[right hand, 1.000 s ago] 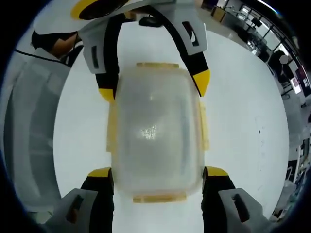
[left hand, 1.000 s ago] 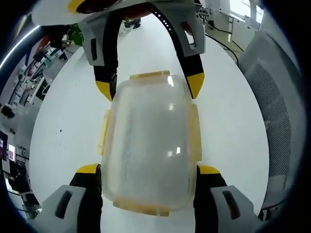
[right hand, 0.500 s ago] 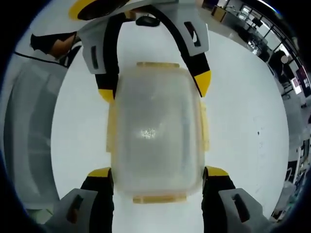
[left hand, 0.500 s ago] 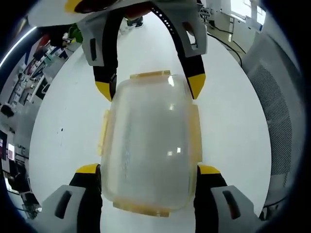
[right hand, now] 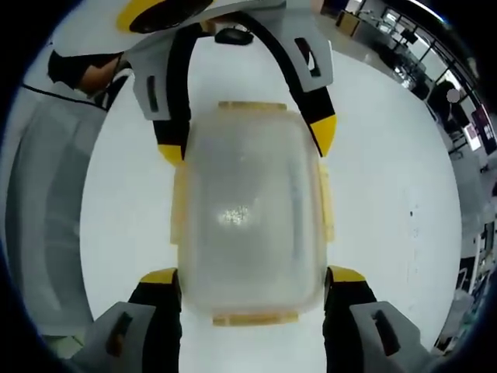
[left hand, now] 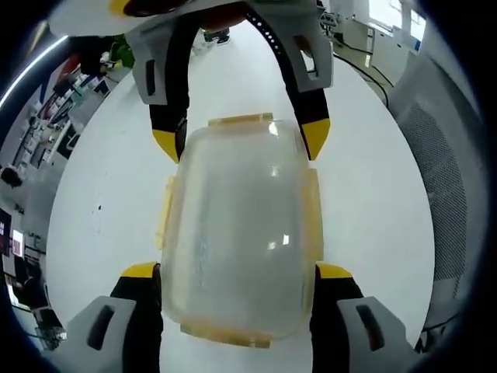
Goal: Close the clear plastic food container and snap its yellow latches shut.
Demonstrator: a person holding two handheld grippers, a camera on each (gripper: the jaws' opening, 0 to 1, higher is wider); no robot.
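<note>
Container long axis runs between our grippers; left gripper and right gripper jaws spread, straddling opposite ends on worktop.

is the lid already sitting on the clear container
Yes, in the left gripper view the frosted lid covers the clear container, with yellow latches along its edges, on the white table.

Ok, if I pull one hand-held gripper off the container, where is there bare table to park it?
Bare white table flanks the container on both long sides: toward the cluttered room in the left gripper view, toward the mesh chair in the right gripper view. It is crowded at both short ends, where the left hand-held gripper and right hand-held gripper straddle it.
</note>
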